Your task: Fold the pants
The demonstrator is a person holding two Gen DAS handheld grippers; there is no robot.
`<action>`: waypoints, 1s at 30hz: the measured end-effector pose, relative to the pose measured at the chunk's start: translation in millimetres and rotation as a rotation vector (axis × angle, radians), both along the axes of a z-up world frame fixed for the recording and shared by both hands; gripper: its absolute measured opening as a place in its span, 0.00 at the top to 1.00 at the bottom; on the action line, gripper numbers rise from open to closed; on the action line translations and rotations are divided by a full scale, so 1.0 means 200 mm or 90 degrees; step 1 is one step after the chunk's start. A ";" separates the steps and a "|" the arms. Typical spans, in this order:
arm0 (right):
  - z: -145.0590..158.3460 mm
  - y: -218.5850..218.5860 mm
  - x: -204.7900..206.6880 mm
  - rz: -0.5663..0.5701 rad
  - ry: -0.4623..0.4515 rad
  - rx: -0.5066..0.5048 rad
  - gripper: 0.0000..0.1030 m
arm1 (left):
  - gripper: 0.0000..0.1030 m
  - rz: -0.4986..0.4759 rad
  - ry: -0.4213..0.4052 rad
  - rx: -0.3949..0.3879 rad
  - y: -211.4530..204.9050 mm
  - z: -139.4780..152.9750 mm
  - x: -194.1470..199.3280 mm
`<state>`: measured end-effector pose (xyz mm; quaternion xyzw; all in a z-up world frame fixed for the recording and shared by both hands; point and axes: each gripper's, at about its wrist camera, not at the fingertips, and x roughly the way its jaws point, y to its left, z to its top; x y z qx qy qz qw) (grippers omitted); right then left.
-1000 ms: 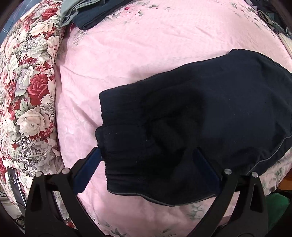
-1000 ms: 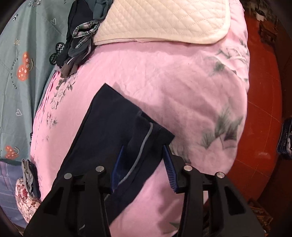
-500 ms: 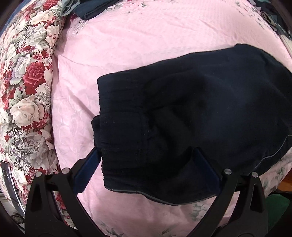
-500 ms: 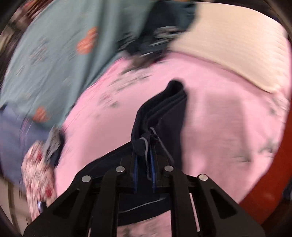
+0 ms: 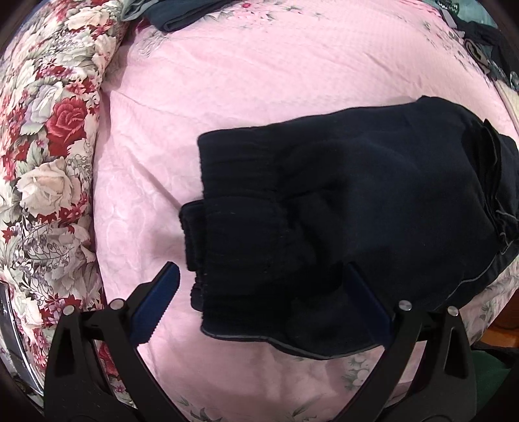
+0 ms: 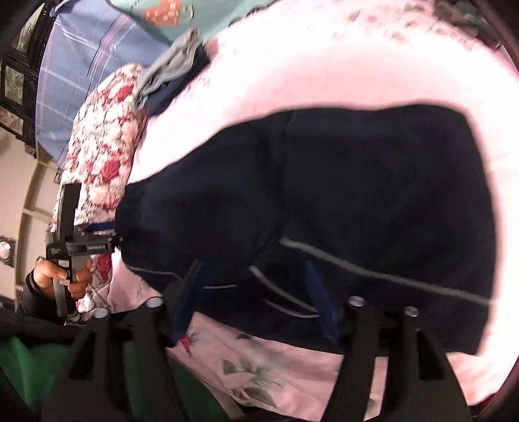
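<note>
Floral quilt: bunched along the left edge of the bed, red and cream roses.
Left hand: seen from the right wrist view, wrapped around the handle of its tool.
Left claw: jaws stand wide, pointing steeply down; the waistband end of the pants lies between them, pads not pressing on it.
Pink bedspread: covers the bed and carries the pants.
Pants: dark navy, folded over into a thick bundle in the middle of the bed, ribbed waistband to the left, grey piping along the near edge.
Right claw: jaws opening, hem with grey piping between them, pads not pressing on it; picture blurred.
Folded clothes: small dark pile at the far edge.
</note>
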<state>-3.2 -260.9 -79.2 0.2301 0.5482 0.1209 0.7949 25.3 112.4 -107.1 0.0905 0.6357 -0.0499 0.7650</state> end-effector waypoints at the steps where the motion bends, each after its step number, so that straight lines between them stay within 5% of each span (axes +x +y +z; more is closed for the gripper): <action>1: 0.04 -0.04 -0.01 -0.005 -0.008 0.001 0.32 | 0.02 0.000 -0.002 -0.003 0.01 0.00 0.00; 4: 0.08 -0.15 0.01 -0.070 -0.025 0.026 0.38 | 0.02 -0.003 -0.005 -0.003 0.05 0.01 -0.01; 7: 0.03 -0.19 0.08 -0.105 -0.023 -0.010 0.71 | 0.02 -0.005 -0.001 0.001 0.05 0.00 -0.01; 11: -0.08 -0.08 0.26 -0.124 -0.018 -0.122 0.72 | 0.02 -0.006 -0.002 0.002 0.04 0.00 -0.01; 16: -0.20 0.08 0.35 -0.032 0.028 -0.247 0.66 | 0.02 0.006 -0.016 -0.012 0.07 0.03 -0.02; 19: -0.09 0.03 0.34 -0.038 0.003 -0.156 0.67 | 0.02 0.000 -0.031 -0.027 0.11 0.06 -0.05; 23: -0.11 0.03 0.37 -0.068 -0.013 -0.223 0.54 | 0.02 0.018 -0.042 -0.052 0.22 0.09 -0.05; 24: -0.21 0.03 0.39 -0.070 0.032 -0.215 0.47 | 0.02 0.027 -0.046 -0.049 0.25 0.10 -0.05; 26: -0.24 0.07 0.37 -0.056 0.017 -0.221 0.31 | 0.02 0.049 -0.051 -0.055 0.30 0.10 -0.03; 30: -0.18 0.11 0.35 -0.049 0.017 -0.198 0.28 | 0.02 0.059 -0.042 -0.075 0.32 0.08 0.02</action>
